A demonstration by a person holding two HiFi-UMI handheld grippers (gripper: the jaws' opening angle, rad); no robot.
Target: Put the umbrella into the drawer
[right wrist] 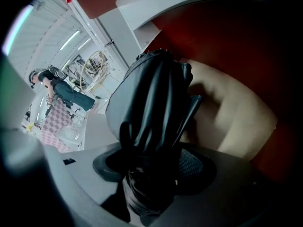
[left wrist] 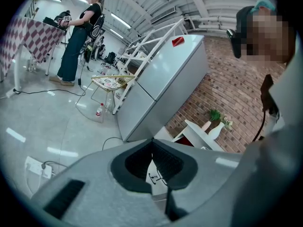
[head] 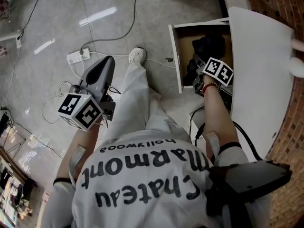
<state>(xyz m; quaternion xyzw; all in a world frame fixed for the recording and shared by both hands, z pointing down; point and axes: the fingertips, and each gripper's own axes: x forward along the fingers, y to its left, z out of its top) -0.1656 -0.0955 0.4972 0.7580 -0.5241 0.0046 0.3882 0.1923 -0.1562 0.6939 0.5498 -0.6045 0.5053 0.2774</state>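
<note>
Umbrella (right wrist: pixel 151 96) sits clamped in right claw (right wrist: pixel 156 168) inside drawer (right wrist: pixel 236 126).

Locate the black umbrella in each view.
Head view: upper right, the umbrella is inside the open drawer.
Left gripper view: not in it.
Right gripper view: centre, clamped in the jaws of the right gripper.
Shared landmark: the drawer's tan floor, in head and right gripper views.
</note>
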